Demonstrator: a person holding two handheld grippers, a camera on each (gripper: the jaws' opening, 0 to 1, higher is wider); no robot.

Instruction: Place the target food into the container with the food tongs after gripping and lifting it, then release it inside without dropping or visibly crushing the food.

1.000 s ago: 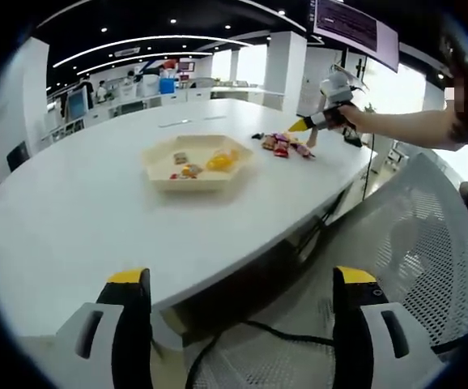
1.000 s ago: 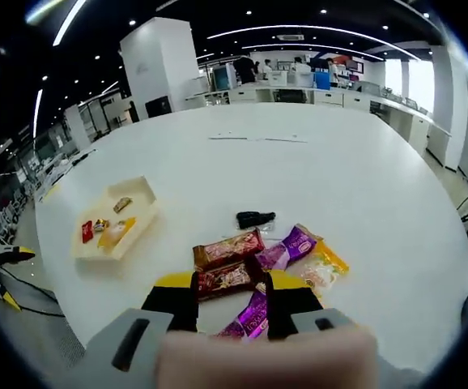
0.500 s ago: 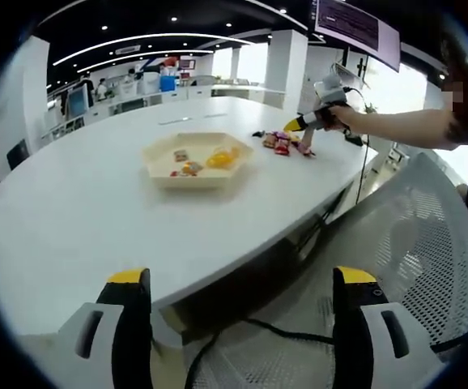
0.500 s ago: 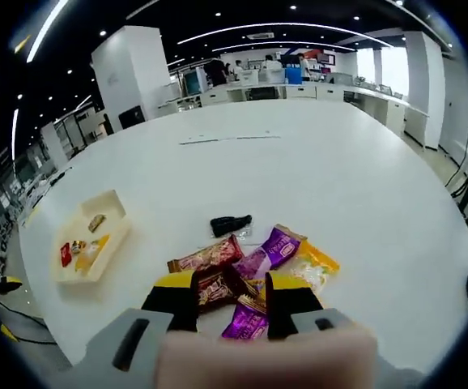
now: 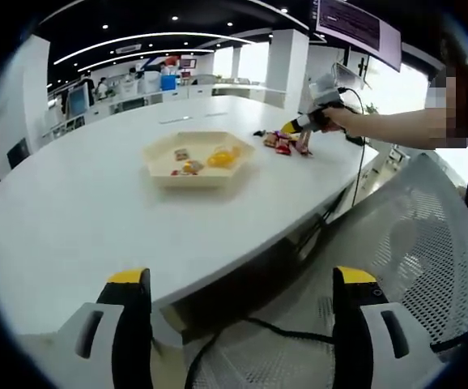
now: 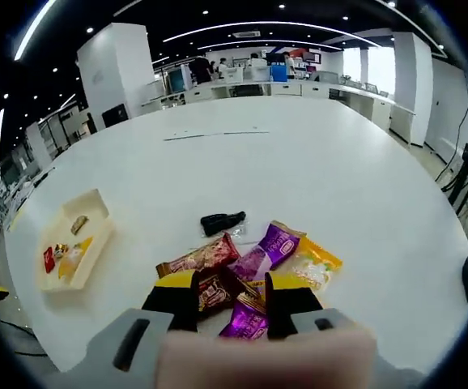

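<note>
Right tongs (image 6: 231, 292) sit down over the snack packets (image 6: 250, 263), jaws straddling a dark red bar (image 6: 214, 290); can't tell if it's gripped. Left tongs (image 5: 242, 312) spread wide, nothing between them, off the worktop (image 5: 72, 203) edge. Tray (image 6: 68, 251) well off left of the right tongs.

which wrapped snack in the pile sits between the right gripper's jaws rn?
The dark red-brown wrapped bar, directly between the right gripper jaws. The longer red bar, the purple packets and the yellow packet all lie beyond or beside the jaws.
</note>
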